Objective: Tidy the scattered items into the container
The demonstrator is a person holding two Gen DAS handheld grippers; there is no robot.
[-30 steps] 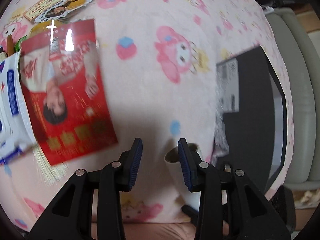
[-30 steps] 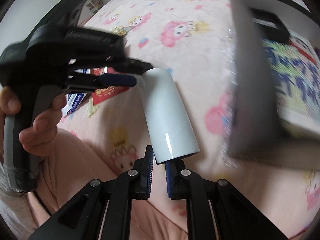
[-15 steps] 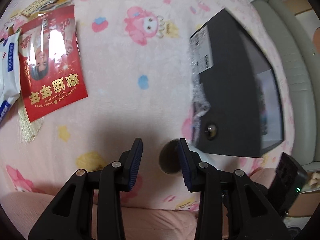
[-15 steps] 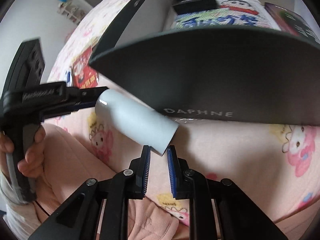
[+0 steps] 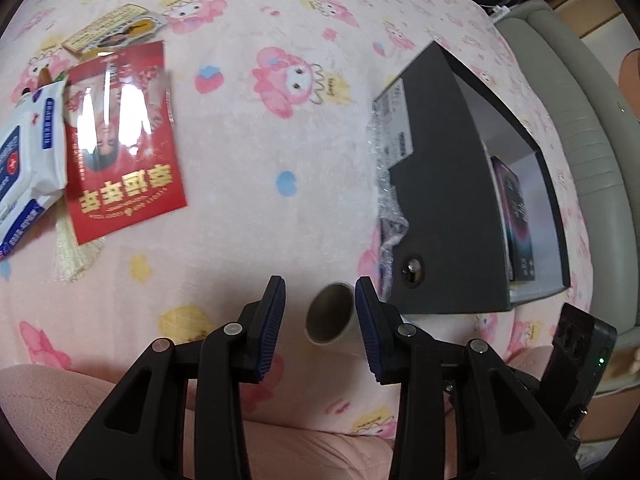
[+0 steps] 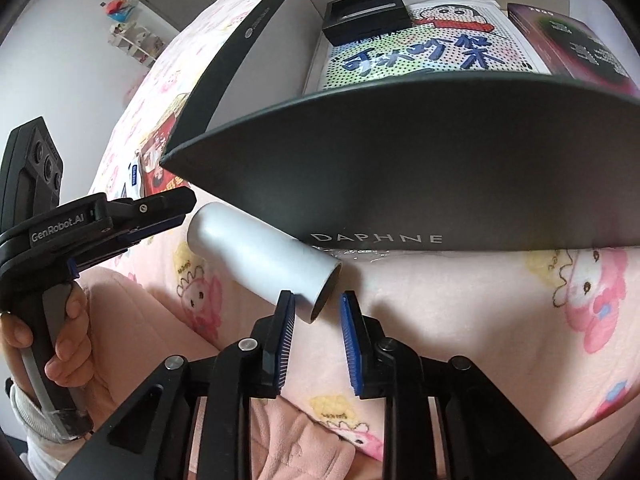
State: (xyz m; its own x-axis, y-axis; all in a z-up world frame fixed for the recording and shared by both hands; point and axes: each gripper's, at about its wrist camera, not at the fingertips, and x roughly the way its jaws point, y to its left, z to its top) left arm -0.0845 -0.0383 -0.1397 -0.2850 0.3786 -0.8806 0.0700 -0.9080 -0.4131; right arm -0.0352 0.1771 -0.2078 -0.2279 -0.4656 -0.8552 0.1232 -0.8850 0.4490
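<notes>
A white tube roll (image 6: 262,258) lies on the pink blanket against the front wall of the black box (image 6: 400,184). My right gripper (image 6: 318,318) is open, its blue pads on either side of the tube's open end, not touching it. My left gripper (image 5: 320,312) is open at the tube's other end (image 5: 329,314); the tube's rim is close to its right pad, and I cannot tell if they touch. A red packet (image 5: 120,144), a white wipes pack (image 5: 28,156) and a sticker card (image 5: 114,32) lie on the blanket at the left.
The black box (image 5: 444,208) holds a cartoon-printed pack (image 6: 424,48), a small black box (image 6: 366,12) and a dark purple box (image 6: 576,48). A grey sofa edge (image 5: 592,128) runs behind the box. The pink blanket (image 5: 260,128) covers the surface.
My right gripper has opened and let go of the white tube, which now lies by the box wall. The left gripper stays open at the tube's far end.
</notes>
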